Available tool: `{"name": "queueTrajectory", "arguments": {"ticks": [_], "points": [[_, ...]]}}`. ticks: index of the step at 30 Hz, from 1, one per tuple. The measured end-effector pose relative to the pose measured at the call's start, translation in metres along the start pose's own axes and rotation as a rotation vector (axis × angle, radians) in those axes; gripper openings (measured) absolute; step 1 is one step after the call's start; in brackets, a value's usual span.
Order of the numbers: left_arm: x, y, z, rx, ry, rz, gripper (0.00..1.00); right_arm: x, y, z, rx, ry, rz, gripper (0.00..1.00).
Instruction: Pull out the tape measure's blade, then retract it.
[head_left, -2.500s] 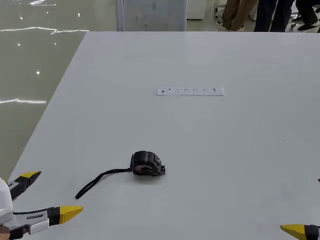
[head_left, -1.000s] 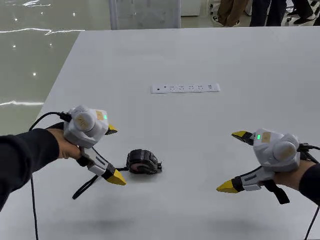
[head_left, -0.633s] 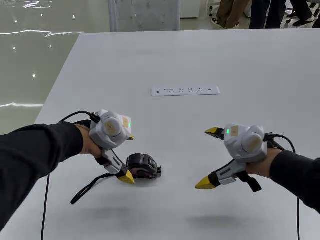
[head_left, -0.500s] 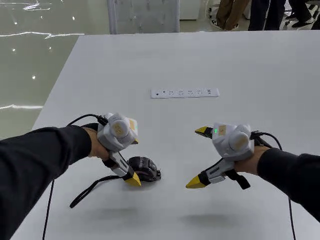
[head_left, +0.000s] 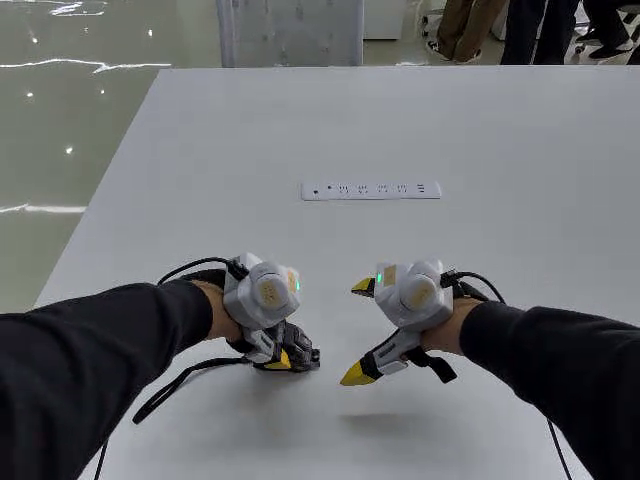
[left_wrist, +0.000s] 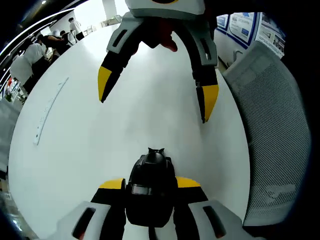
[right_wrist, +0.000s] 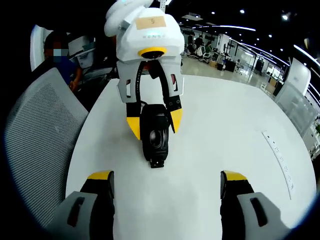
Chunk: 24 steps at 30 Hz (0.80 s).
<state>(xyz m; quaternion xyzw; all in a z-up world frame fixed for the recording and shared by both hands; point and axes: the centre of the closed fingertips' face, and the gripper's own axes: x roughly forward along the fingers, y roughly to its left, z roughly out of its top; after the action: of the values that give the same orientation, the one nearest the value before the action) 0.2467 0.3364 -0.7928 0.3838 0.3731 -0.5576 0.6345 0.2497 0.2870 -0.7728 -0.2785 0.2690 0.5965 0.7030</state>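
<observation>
Now the left gripper (right_wrist: 154, 125) is clamped across the black tape measure (left_wrist: 150, 190) on the white table (head_left: 400, 120), a rigid, likely weighty case, while the right gripper (head_left: 357, 331) gapes open facing the blade's end hook (right_wrist: 157, 163), the best place to pinch that thin, springy steel.

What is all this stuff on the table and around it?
table: one, white, under everything.
tape measure: one, black, near edge of the table.
wrist strap: one, black, trailing from the tape measure.
power strip: one, white, mid-table.
mesh chair: one, grey, beside the table.
people: at least two, tan and dark trousers, beyond the far edge.
left gripper: one, white with yellow tips, clamped on the tape measure.
right gripper: one, white with yellow tips, open, facing the tape measure.
sleeves: two, black, behind the grippers.
</observation>
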Motion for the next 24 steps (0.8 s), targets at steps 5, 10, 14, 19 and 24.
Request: {"name": "queueTrajectory", "arguments": {"ticks": [5,10,14,19,24], "points": [[-0.003,0.002,-0.003,0.020,0.019,-0.006,0.32,0.010,0.000,0.003,-0.010,0.003,0.022,0.79],[-0.004,0.002,-0.004,0.013,0.020,-0.018,0.32,0.024,0.001,0.005,-0.021,0.006,0.041,0.74],[-0.004,0.002,-0.005,-0.001,0.009,-0.023,0.32,0.037,0.003,0.000,-0.002,0.030,0.039,0.66],[-0.004,0.003,-0.006,-0.013,-0.001,-0.030,0.33,0.049,0.008,-0.003,-0.025,0.035,0.046,0.51],[-0.002,0.002,-0.006,-0.032,-0.010,-0.033,0.34,0.054,0.013,-0.011,-0.034,0.070,0.067,0.36]]}}
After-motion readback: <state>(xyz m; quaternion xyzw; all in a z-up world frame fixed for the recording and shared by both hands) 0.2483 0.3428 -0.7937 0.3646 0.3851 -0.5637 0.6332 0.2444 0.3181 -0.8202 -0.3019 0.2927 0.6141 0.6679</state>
